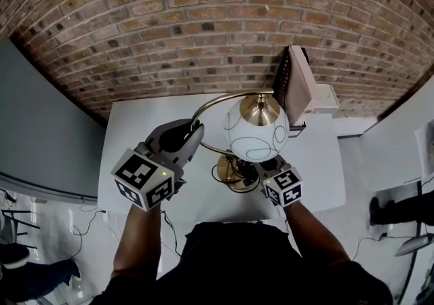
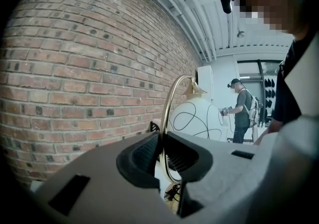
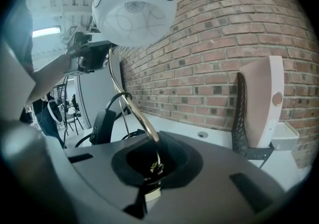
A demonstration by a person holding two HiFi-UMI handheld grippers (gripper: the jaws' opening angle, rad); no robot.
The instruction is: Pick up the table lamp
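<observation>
Grip on the left looks sound: the left gripper [image 2: 162,151] has its jaws pinched together on the thin brass arc [image 1: 224,100] of the table lamp [image 1: 256,135], partway up the curve; the rod is round and smooth, so I judge it may twist in the pads unless the hold is kept square to it.

The lamp stands on the white table [image 1: 135,127], near the brick wall [image 1: 169,26]; its globe shade [image 3: 134,6] hangs from the far end of the arc, above and just beyond the brass base [image 1: 234,173]; that weight will likely want to swing, so the lift should go straight up and slowly, both hands rising together.

Low down, the right gripper [image 3: 155,161] is clamped on the foot of the same rod, close above the base; this hold carries the load, while the left only steadies.

A black cable with an inline switch [image 3: 102,123] trails over the table beside the base; it needs slack before the base comes clear; whether the base is touching the table I cannot tell.

Furthest right, a beige panel [image 1: 298,87] leans by the wall, near the globe; the shade should be kept off it.
</observation>
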